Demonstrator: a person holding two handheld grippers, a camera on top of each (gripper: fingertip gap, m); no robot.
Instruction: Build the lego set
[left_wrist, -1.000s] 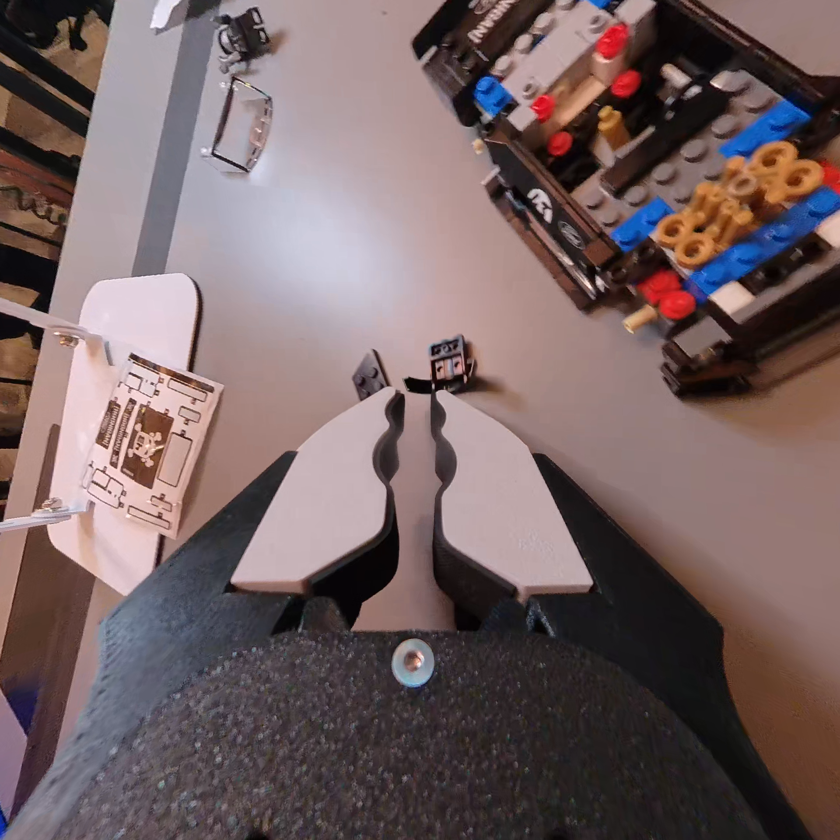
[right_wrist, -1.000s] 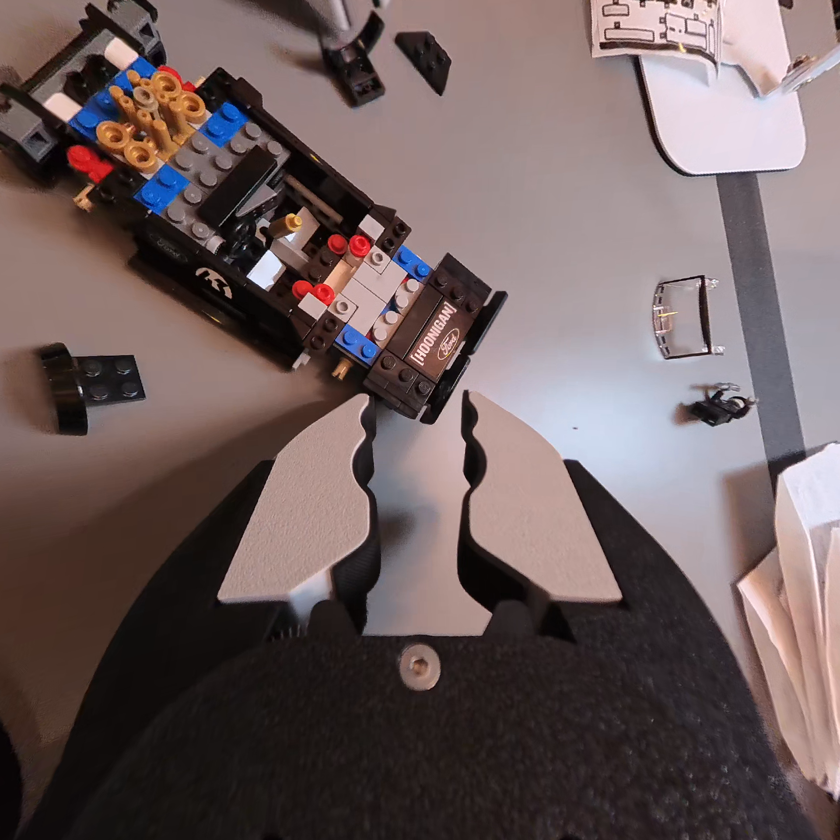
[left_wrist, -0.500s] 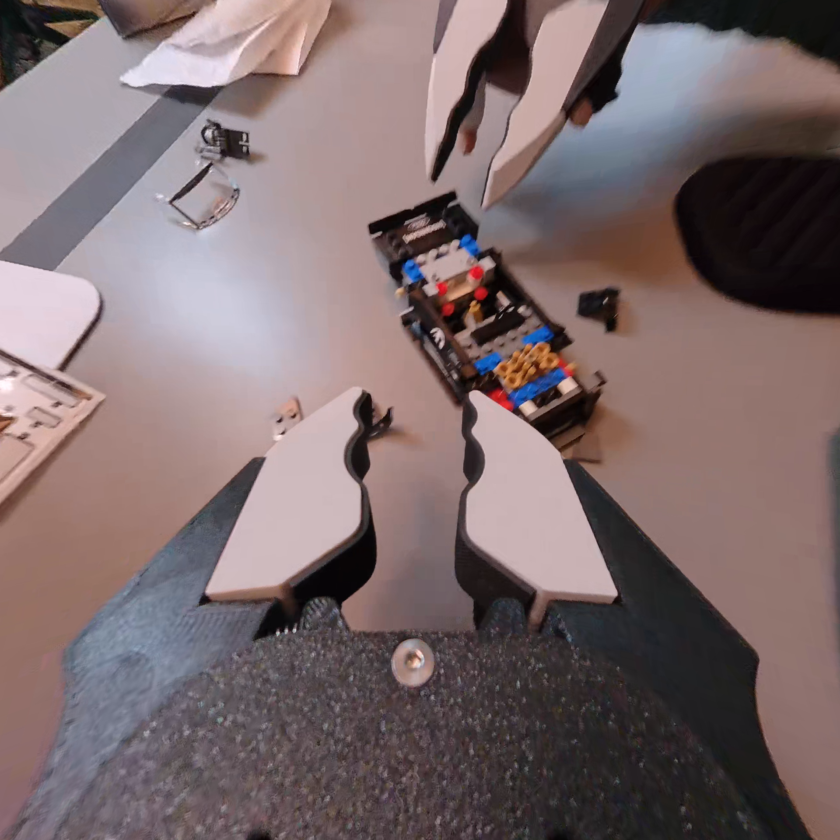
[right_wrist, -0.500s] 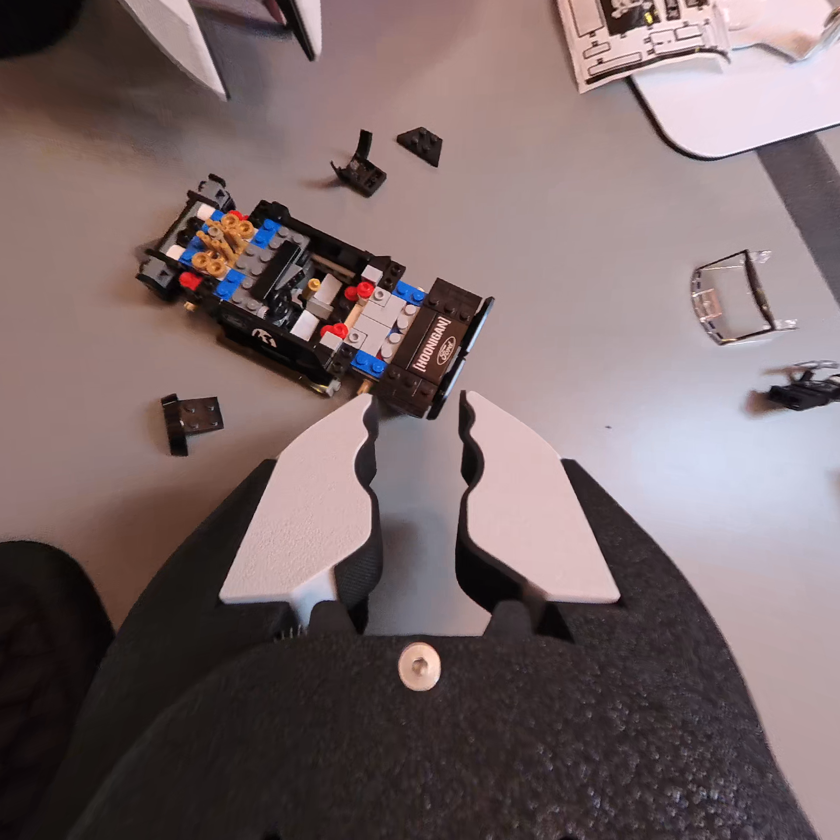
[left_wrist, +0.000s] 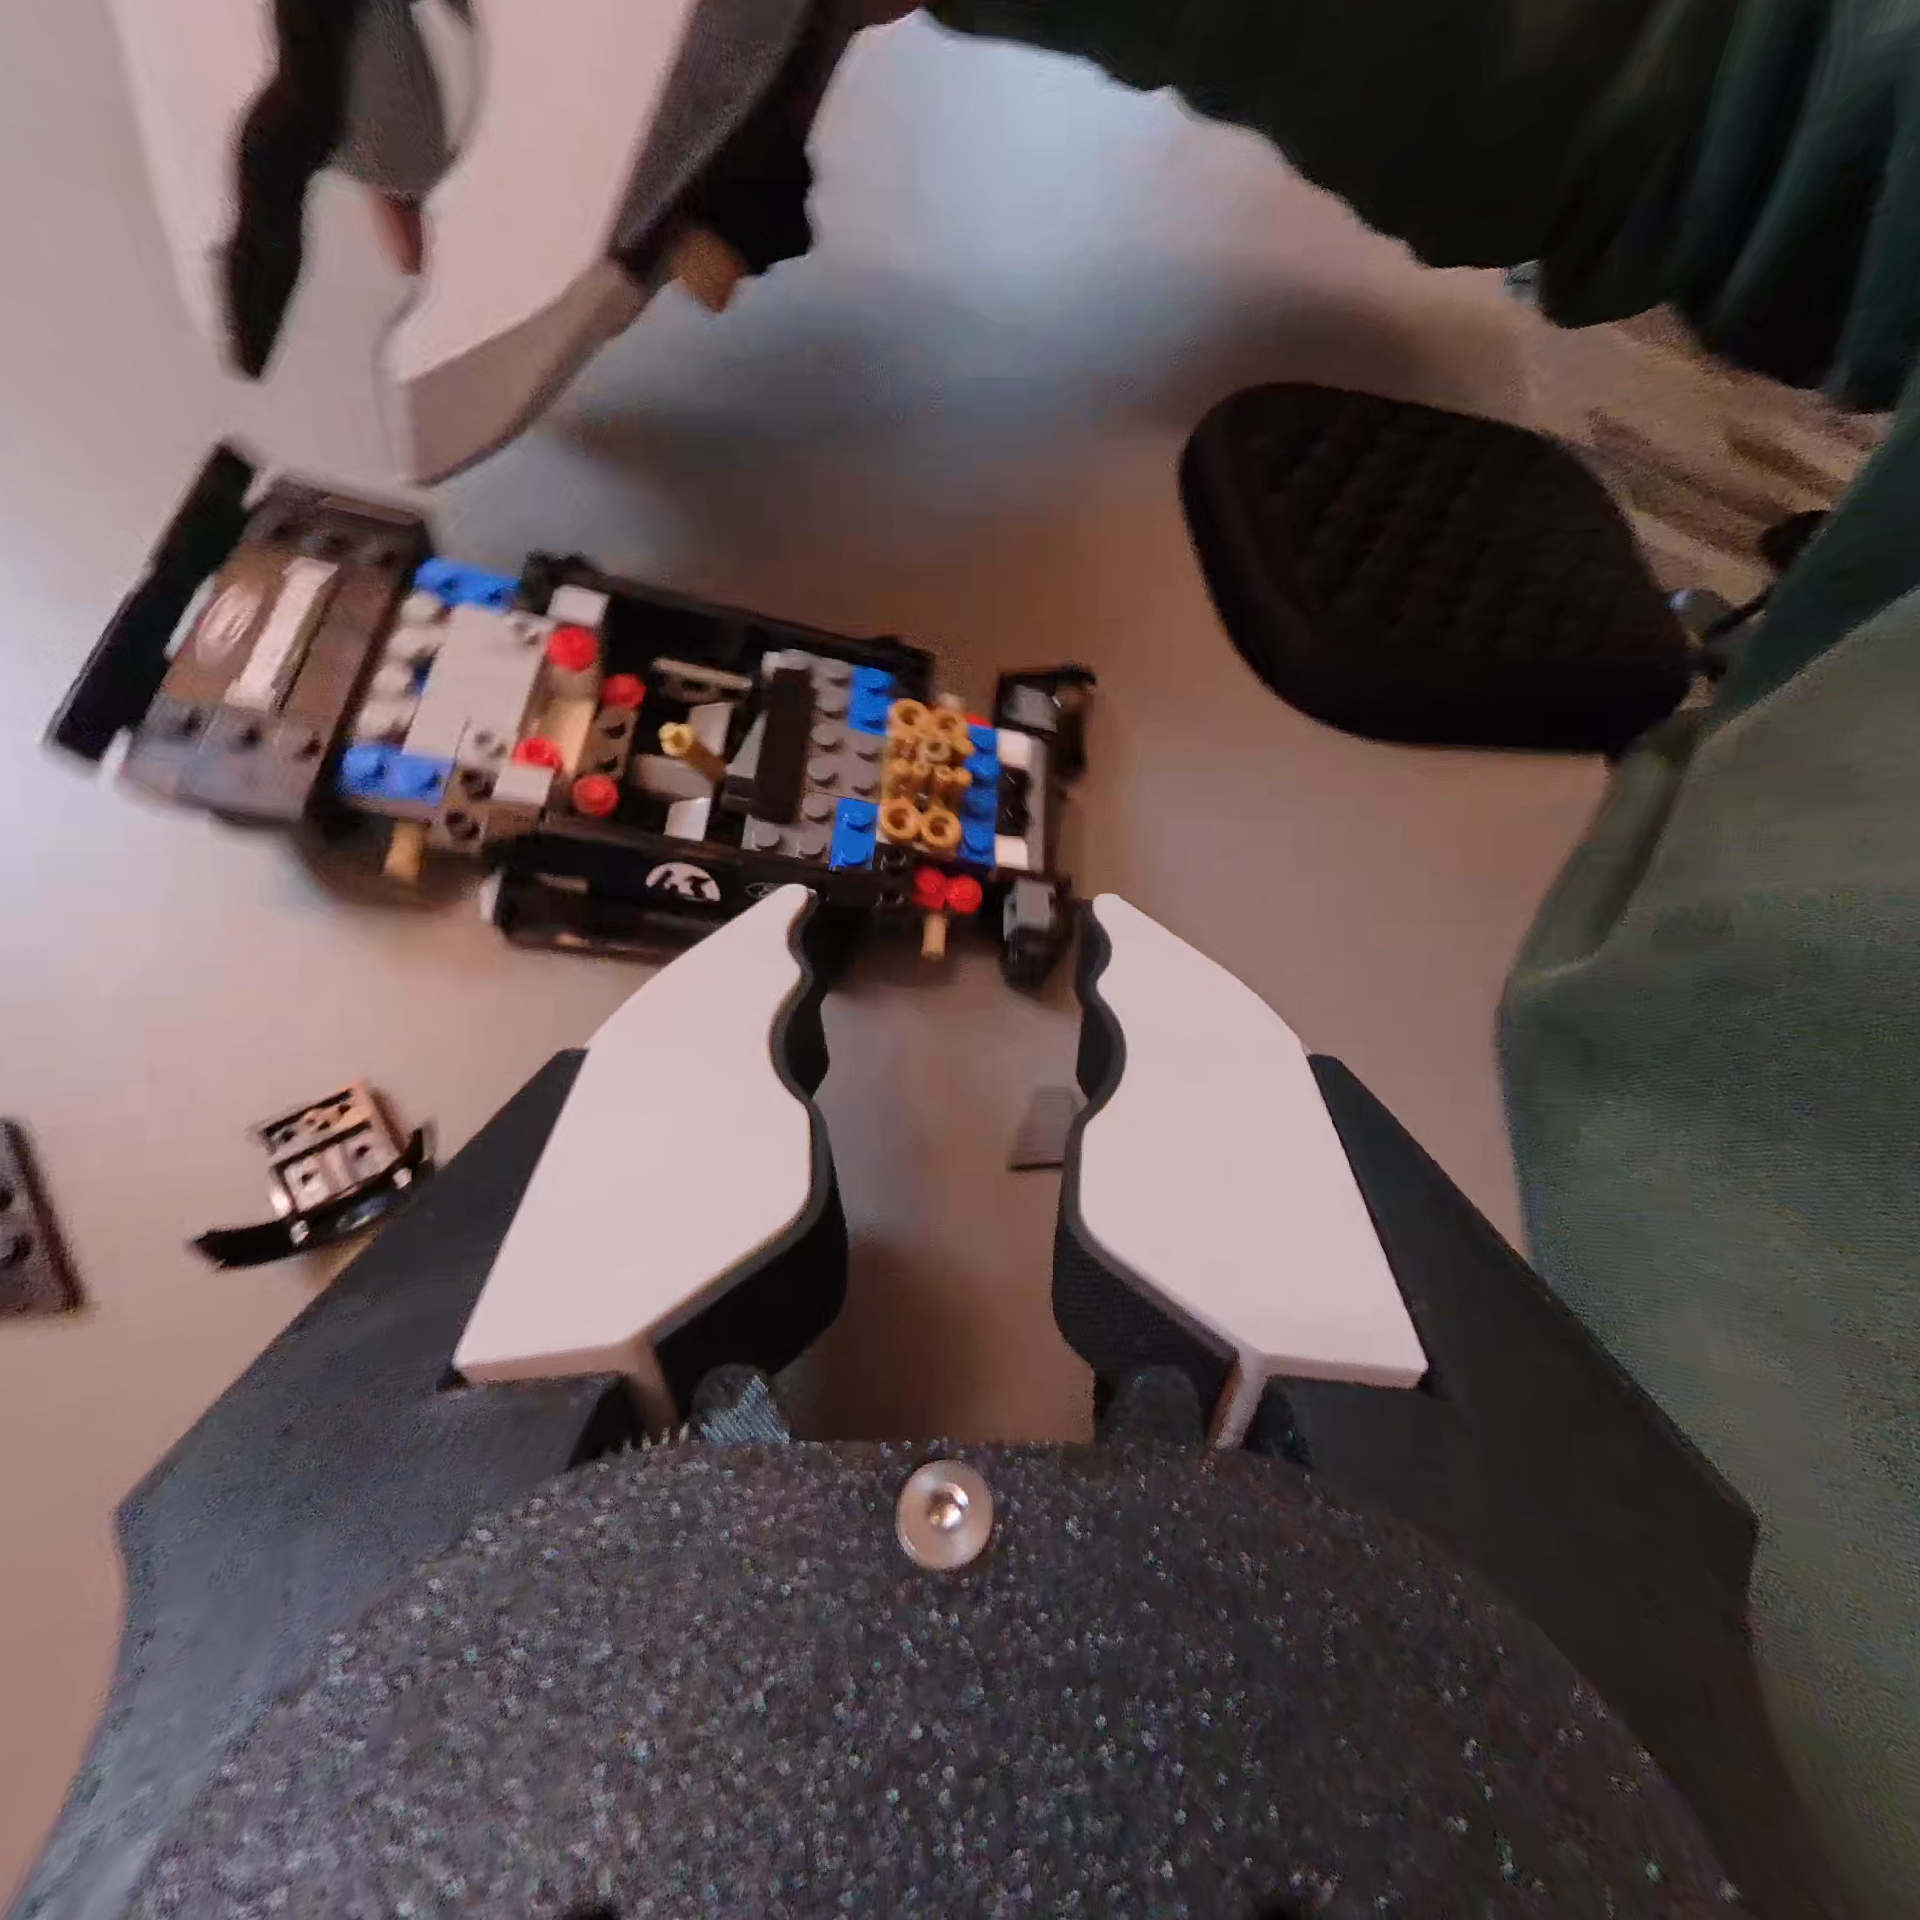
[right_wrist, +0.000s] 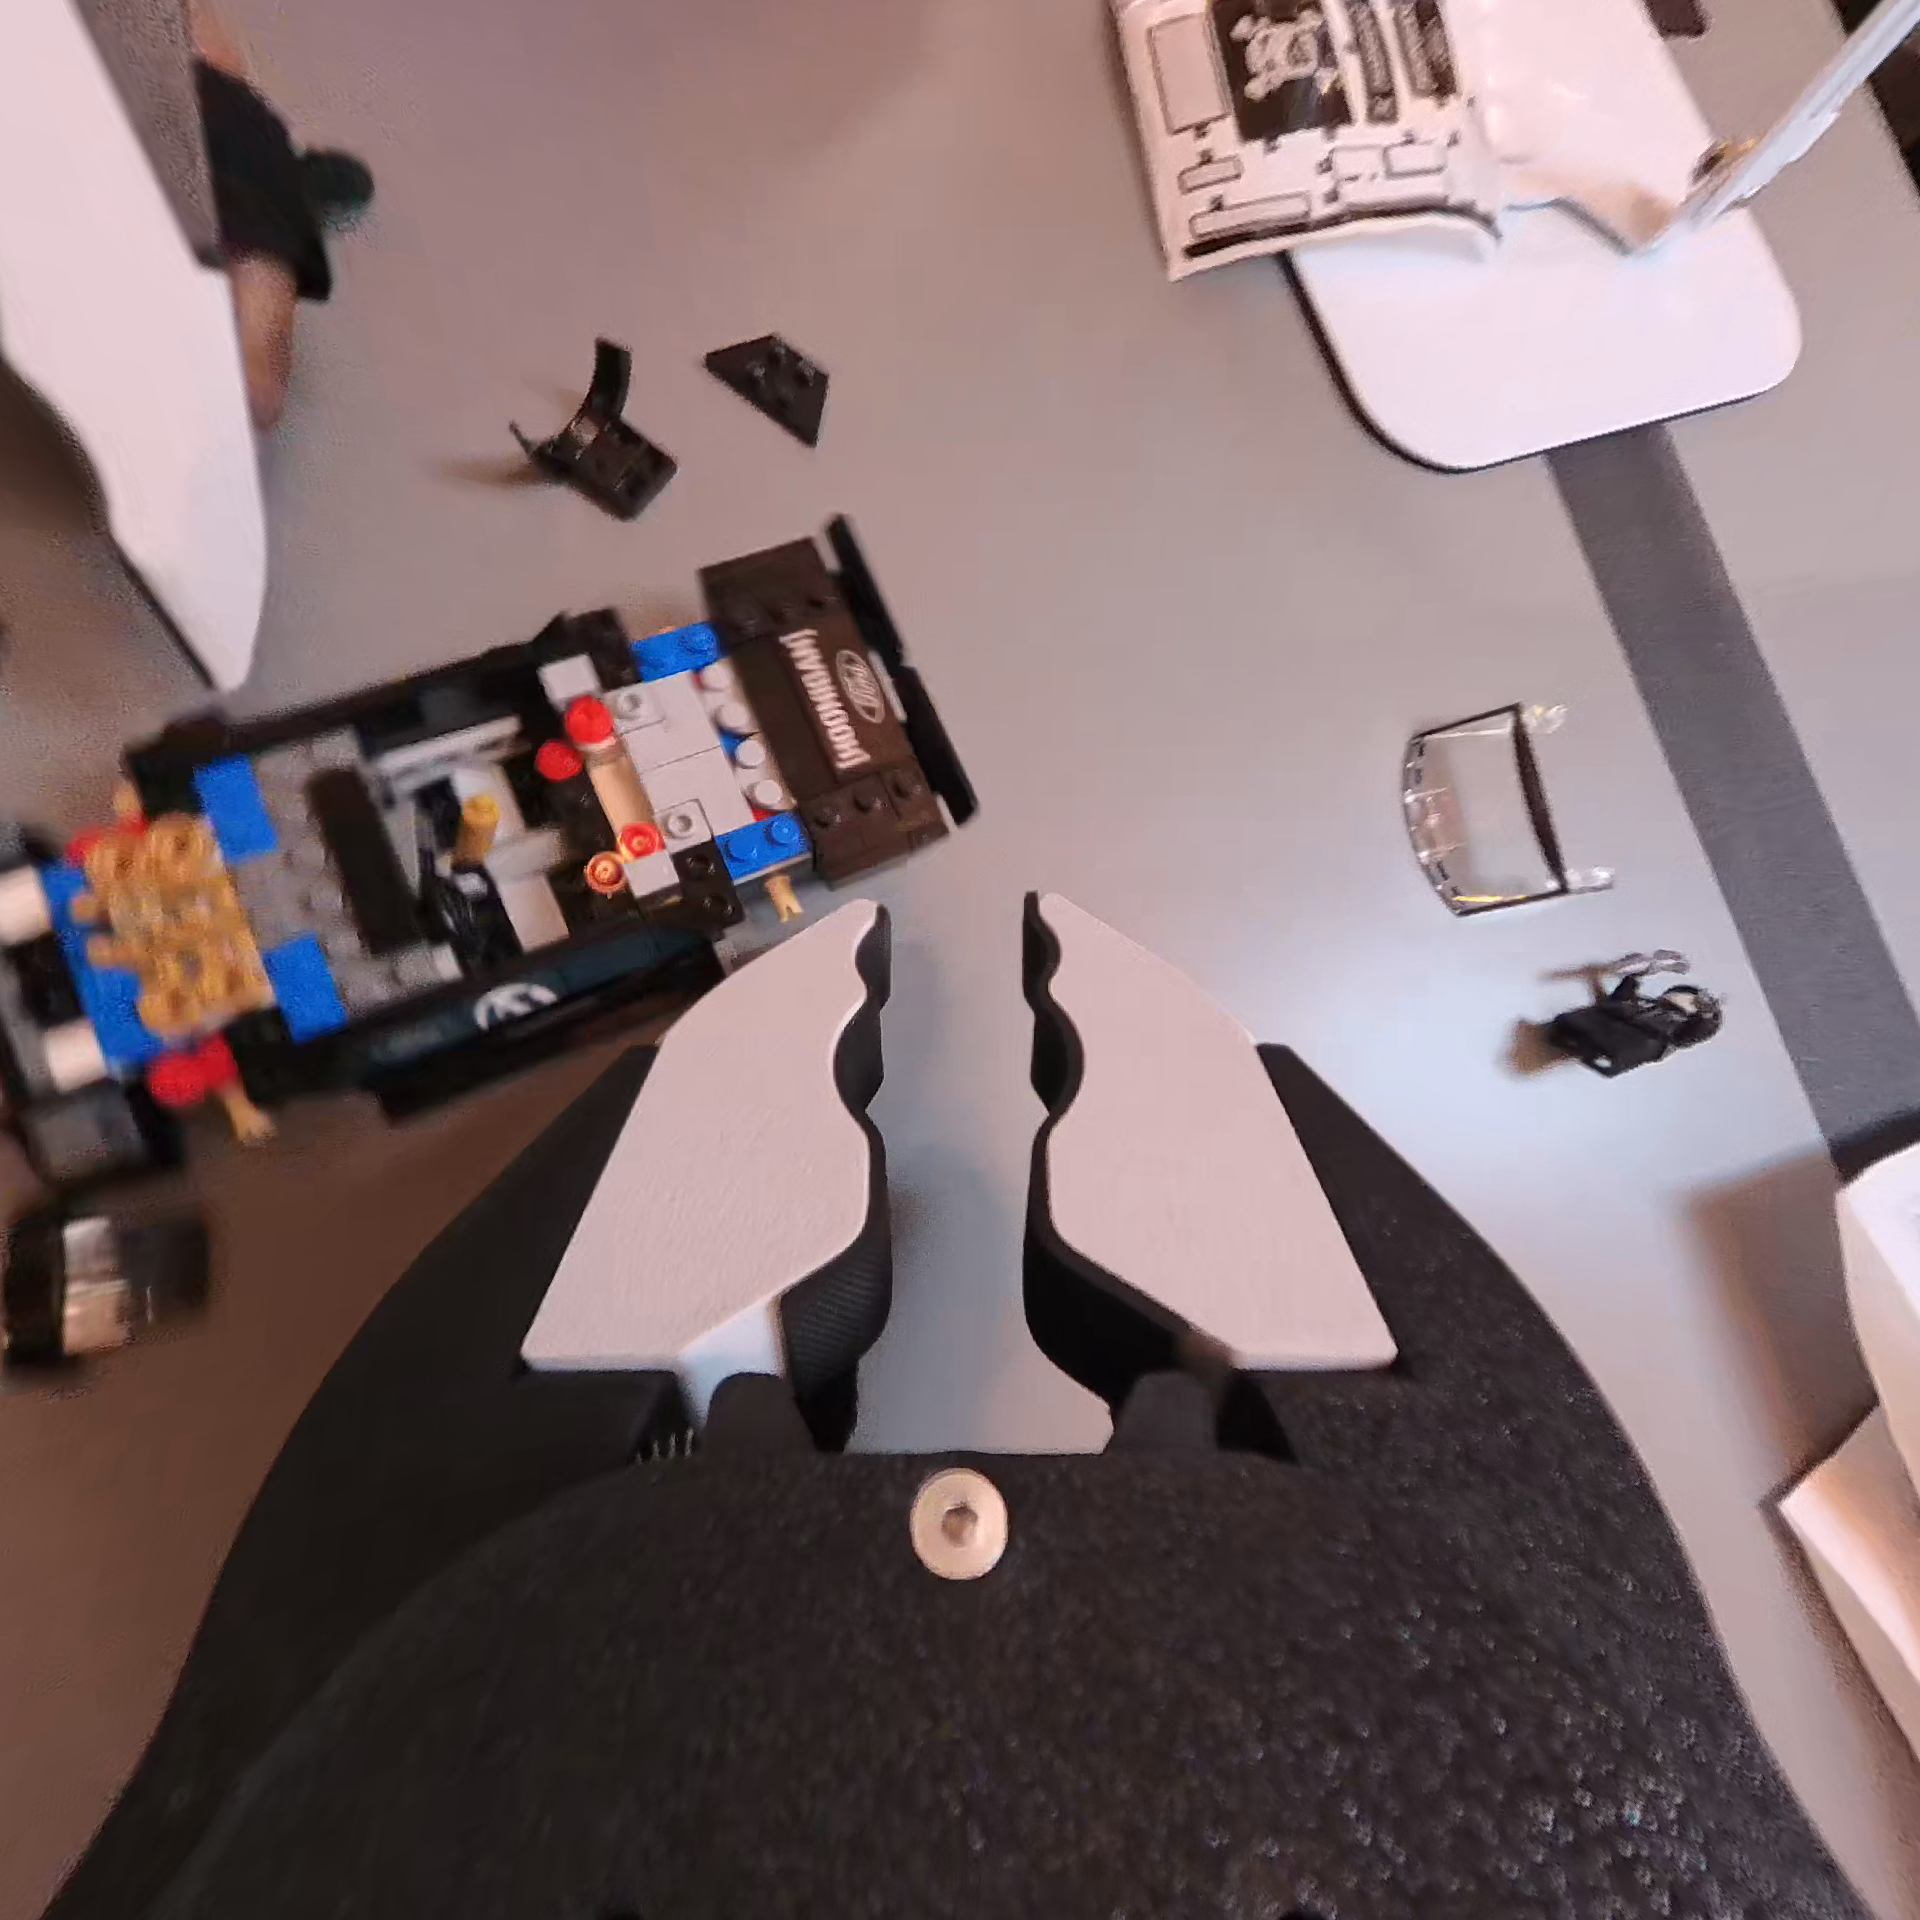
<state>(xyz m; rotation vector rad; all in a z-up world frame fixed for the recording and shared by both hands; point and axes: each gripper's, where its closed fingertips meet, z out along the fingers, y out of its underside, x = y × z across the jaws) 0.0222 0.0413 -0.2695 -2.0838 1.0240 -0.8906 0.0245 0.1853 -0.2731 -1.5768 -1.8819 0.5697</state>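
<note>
A partly built black lego car (left_wrist: 623, 769) with blue, grey, red and gold parts lies on the grey table. My left gripper (left_wrist: 948, 914) is open and empty, its tips just short of the car's gold-engine end. My right gripper (right_wrist: 956, 914) is open with a narrower gap and empty, beside the car (right_wrist: 468, 831) near its lettered black end. Each gripper also shows blurred in the other's view: the right one in the left wrist view (left_wrist: 499, 343), the left one in the right wrist view (right_wrist: 135, 416).
Loose parts lie around: a black mudguard (right_wrist: 603, 447), a black wedge plate (right_wrist: 774, 384), a clear windscreen (right_wrist: 1486, 821), a small black piece (right_wrist: 1631, 1023), another black piece (right_wrist: 94, 1288), a small dark tile (left_wrist: 1044, 1127). A sticker sheet (right_wrist: 1299, 114) rests on a white pad (right_wrist: 1558, 343). A green sleeve (left_wrist: 1714, 1039) is on the right.
My left gripper has swung from the loose black pieces to the car's engine end and opened wider. My right gripper came lower along the car's side and its gap narrowed slightly.
</note>
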